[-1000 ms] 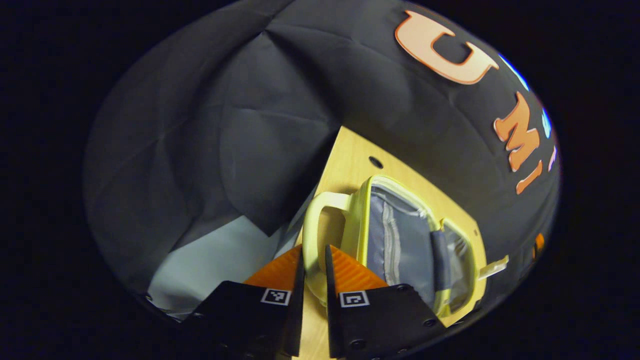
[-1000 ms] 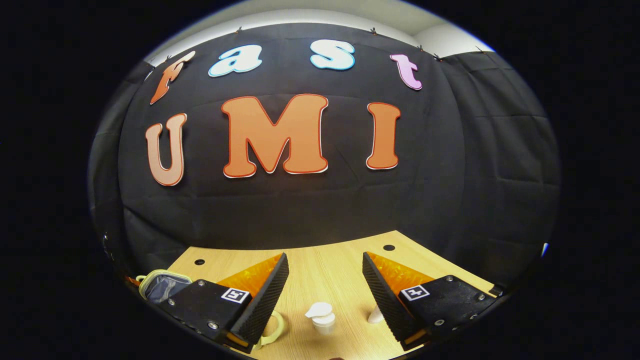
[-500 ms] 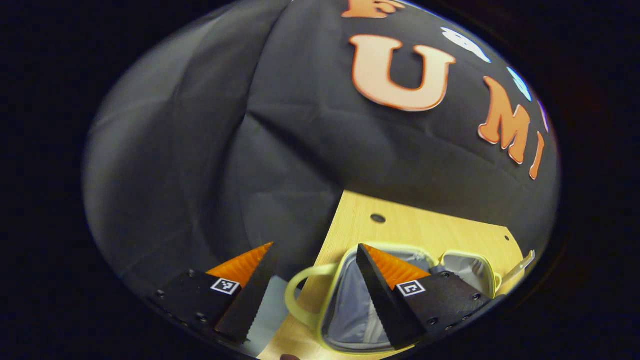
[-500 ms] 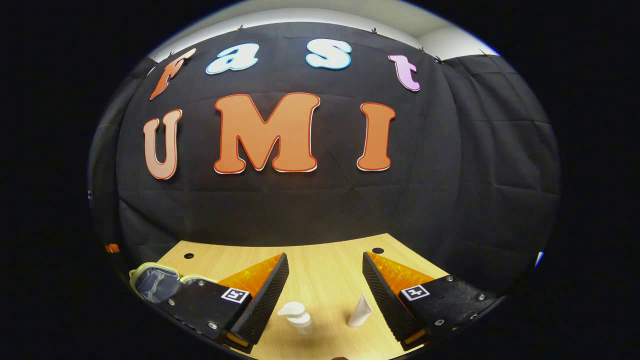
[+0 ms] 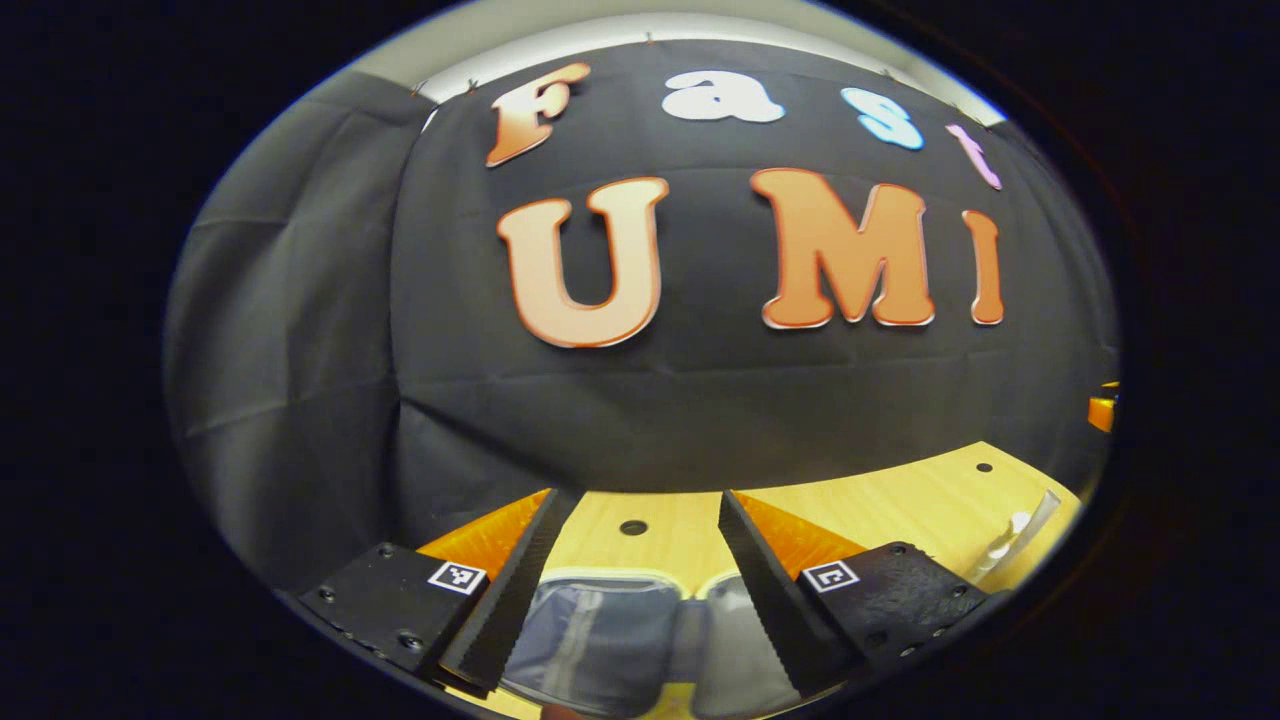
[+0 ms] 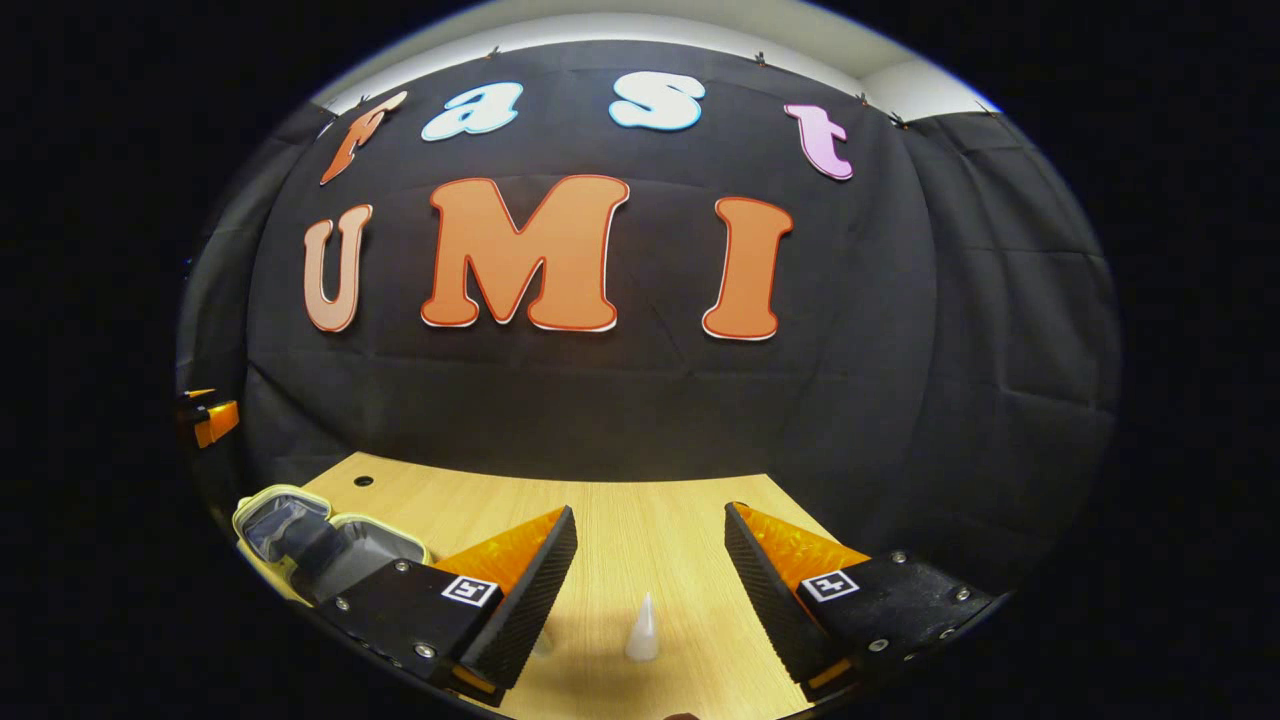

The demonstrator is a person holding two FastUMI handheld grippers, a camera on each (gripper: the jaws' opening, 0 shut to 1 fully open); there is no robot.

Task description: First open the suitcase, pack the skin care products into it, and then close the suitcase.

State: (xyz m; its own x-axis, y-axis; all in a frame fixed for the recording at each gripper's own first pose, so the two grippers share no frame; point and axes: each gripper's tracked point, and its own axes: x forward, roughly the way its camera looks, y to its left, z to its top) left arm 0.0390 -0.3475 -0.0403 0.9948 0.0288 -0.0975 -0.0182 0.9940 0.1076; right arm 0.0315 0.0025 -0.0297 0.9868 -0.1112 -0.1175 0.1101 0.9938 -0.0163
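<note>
The pale yellow suitcase (image 5: 600,640) lies open on the wooden table (image 5: 900,500), its grey lining facing up. It sits right below my left gripper (image 5: 640,498), which is open with nothing between its fingers. In the right gripper view the same open suitcase (image 6: 300,530) lies at the far left of the table. A small white cone-shaped tube (image 6: 643,630) stands upright on the wood, below the gap of my right gripper (image 6: 650,510). That gripper is also open and touches nothing.
A round hole (image 5: 632,527) in the tabletop lies just beyond the suitcase. A pale slender item (image 5: 1015,535) rests near the table's right end, too blurred to identify. The black cloth wall closes the table's far edge. An orange part (image 6: 215,420) shows at the far left.
My left gripper let go of the suitcase handle, opened and swung up to face the back wall. The right gripper view shifted right, and the white pump bottle left its finger gap.
</note>
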